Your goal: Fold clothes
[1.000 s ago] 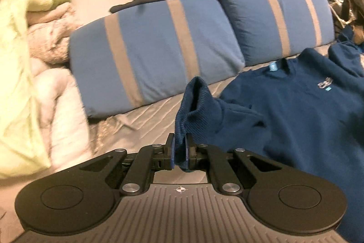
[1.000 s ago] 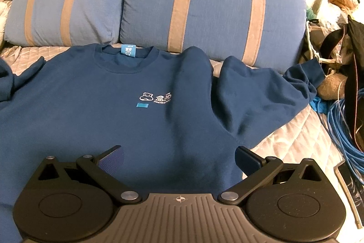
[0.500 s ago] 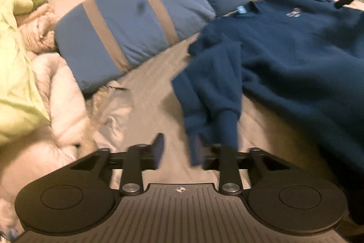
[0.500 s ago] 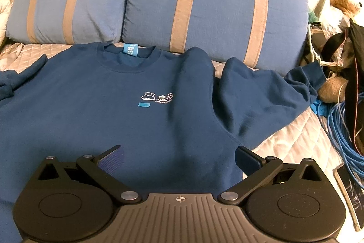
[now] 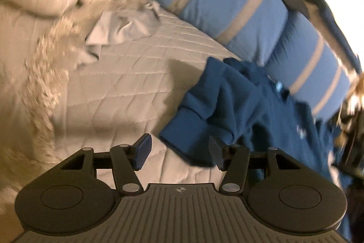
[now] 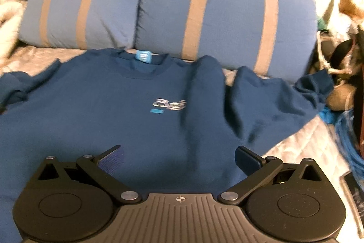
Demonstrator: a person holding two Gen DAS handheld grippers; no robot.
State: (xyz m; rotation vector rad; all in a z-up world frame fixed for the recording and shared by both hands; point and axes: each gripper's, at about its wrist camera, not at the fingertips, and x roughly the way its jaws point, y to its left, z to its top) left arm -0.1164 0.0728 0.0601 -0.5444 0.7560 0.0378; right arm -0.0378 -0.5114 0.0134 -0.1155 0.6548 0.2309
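A dark blue sweatshirt lies face up on the bed, collar toward the pillows, with a small logo on the chest. Its one sleeve lies bunched at the right. The other sleeve lies crumpled on the quilt, cuff toward me. My left gripper is open and empty, just above and short of that cuff. My right gripper is open and empty over the sweatshirt's lower body.
Two blue pillows with tan stripes line the head of the bed. A grey quilted cover shows bare at the left. Fluffy cream blankets pile at the left. Blue cable and bags crowd the right edge.
My left gripper let go of the sleeve cuff, opened wide and swung left and down. The sleeve now lies on the quilt. My right gripper stayed open and shifted slightly.
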